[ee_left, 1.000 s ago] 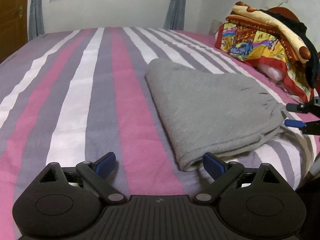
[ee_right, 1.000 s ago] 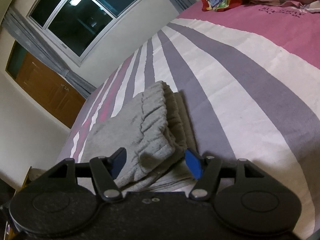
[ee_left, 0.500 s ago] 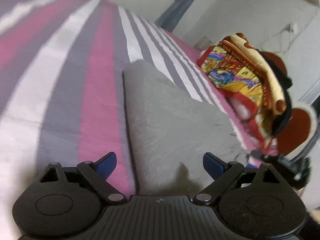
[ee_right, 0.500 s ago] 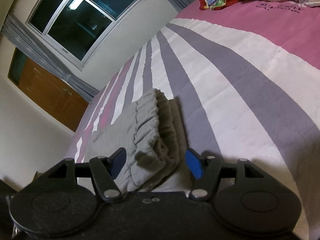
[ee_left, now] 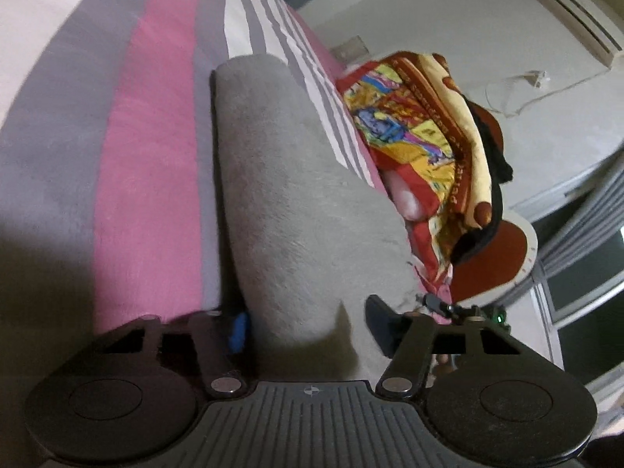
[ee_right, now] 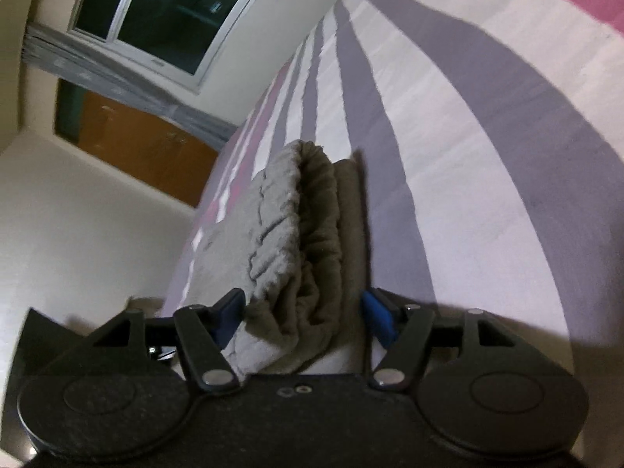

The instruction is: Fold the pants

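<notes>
The grey pants [ee_left: 288,195] lie folded in a thick stack on the striped bed. In the left wrist view my left gripper [ee_left: 308,325] straddles the near folded edge, its blue-padded fingers [ee_left: 238,329] on either side of the cloth, still open. In the right wrist view my right gripper [ee_right: 304,314] straddles the waistband end of the pants [ee_right: 300,234], with the bunched elastic layers between the pads [ee_right: 376,314]. The jaws are still wide and have not closed on the cloth.
The bed cover [ee_left: 148,156] has pink, grey and white stripes. A colourful blanket pile [ee_left: 421,136] with a black garment sits beyond the pants. A window [ee_right: 163,11], curtain and wooden door [ee_right: 144,148] stand past the bed's far side.
My left gripper has swung and moved in until the folded edge lies between its fingers. My right gripper has pushed further onto the waistband end. Both views have tilted.
</notes>
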The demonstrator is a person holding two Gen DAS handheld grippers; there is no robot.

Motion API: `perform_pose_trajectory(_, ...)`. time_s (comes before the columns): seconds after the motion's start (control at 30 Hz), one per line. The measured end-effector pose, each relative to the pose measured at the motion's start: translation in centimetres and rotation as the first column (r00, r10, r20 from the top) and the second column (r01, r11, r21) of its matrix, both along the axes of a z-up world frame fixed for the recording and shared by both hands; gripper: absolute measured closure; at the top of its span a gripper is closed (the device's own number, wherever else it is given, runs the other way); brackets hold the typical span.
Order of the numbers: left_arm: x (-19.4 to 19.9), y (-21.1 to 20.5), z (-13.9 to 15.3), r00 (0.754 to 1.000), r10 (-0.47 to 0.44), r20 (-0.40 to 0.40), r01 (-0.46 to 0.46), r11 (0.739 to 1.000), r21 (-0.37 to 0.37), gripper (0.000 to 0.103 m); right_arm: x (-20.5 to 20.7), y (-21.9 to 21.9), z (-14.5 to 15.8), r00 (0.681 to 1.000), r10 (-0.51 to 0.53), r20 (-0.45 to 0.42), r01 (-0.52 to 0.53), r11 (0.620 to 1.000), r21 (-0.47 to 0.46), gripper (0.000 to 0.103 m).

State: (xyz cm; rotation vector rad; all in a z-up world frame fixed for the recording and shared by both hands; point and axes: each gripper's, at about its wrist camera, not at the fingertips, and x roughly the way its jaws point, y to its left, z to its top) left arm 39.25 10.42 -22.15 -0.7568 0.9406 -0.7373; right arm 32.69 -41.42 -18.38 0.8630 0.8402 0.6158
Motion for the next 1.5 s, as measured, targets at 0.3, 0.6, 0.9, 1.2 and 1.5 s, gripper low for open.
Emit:
perform_pose_trajectory(0.3,2.5,-0.5,-1.4,0.998,-0.060,-0.029,0.057,0.995,-0.083,0.063,2.7,-0.7,-0.3,0.991,0.135,-0.025,-0.133,0.990,0.049,0.041)
perform_pose_trajectory(0.6,4.1,-2.0,-2.5,0.997,-0.079,0.006,0.079,0.983,-0.164,0.066,5.5,3.1,-1.3,0.970,0.239,0.034,-0.241,0.966,0.091,0.049)
perform_pose_trajectory(0.9,3.9,-2.3,-2.4,0.997,-0.065,0.029,0.068,0.987,-0.148,0.066,4.9,2.9,-1.1,0.975,0.219,0.042,-0.222,0.973,0.066,0.049)
perform_pose_trajectory(1.2,3.4,-2.9,-0.9,0.998,-0.028,0.054,0.031,0.998,-0.059,0.077,4.6,4.1,0.6,0.980,0.196,0.029,-0.195,0.981,-0.007,0.060)
perform_pose_trajectory(1.5,0.8,-0.6,5.2,0.985,-0.016,0.170,0.030,0.996,-0.083,0.077,2.7,5.6,7.7,0.953,0.266,0.146,-0.262,0.964,-0.046,0.061)
